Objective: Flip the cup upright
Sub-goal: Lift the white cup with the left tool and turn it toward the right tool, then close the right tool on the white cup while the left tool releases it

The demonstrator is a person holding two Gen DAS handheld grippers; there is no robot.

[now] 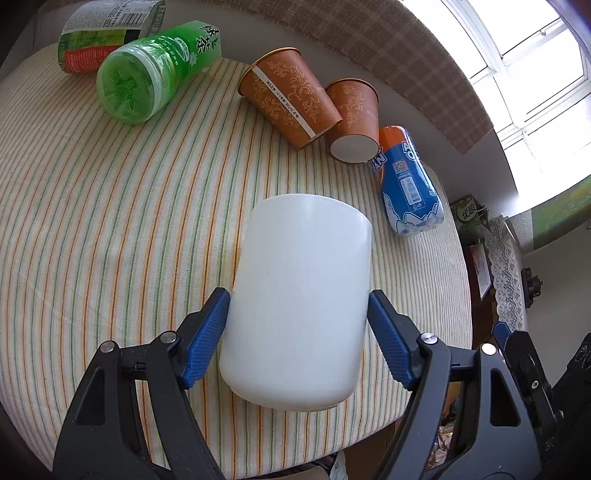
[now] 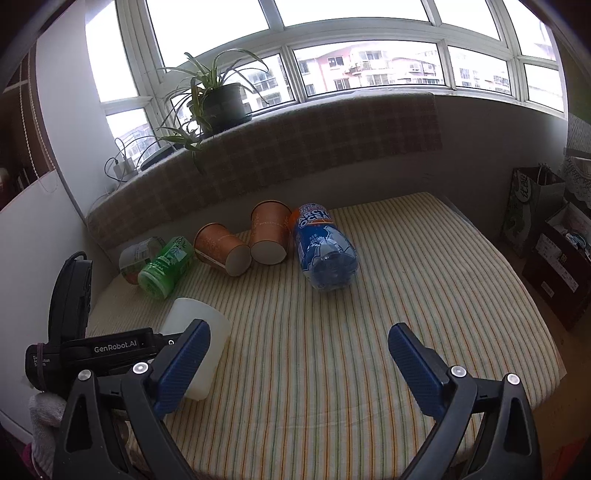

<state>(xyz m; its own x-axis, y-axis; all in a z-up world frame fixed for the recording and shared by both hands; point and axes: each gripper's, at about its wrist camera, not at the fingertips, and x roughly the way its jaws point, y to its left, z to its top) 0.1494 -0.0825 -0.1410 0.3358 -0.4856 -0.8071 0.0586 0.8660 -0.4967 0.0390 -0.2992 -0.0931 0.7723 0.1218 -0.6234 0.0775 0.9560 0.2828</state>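
Note:
A plain white cup [image 1: 301, 299] lies on its side on the striped tablecloth [image 1: 110, 229]. My left gripper [image 1: 298, 314] has its blue pads on both sides of the cup and is shut on it. In the right wrist view the same cup [image 2: 197, 332] shows at the lower left, behind my left gripper's black body [image 2: 110, 350]. My right gripper [image 2: 299, 354] is open and empty, over the tablecloth [image 2: 369, 295] near the table's front edge.
Two orange paper cups [image 1: 291, 99] [image 1: 356, 122] lie on their sides at the back. A blue bottle [image 1: 408, 184] lies to their right, a green bottle [image 1: 155, 70] and a clear bottle [image 1: 107, 33] to their left. A plaid-covered ledge [image 2: 295, 147] with a potted plant [image 2: 221, 99] runs behind.

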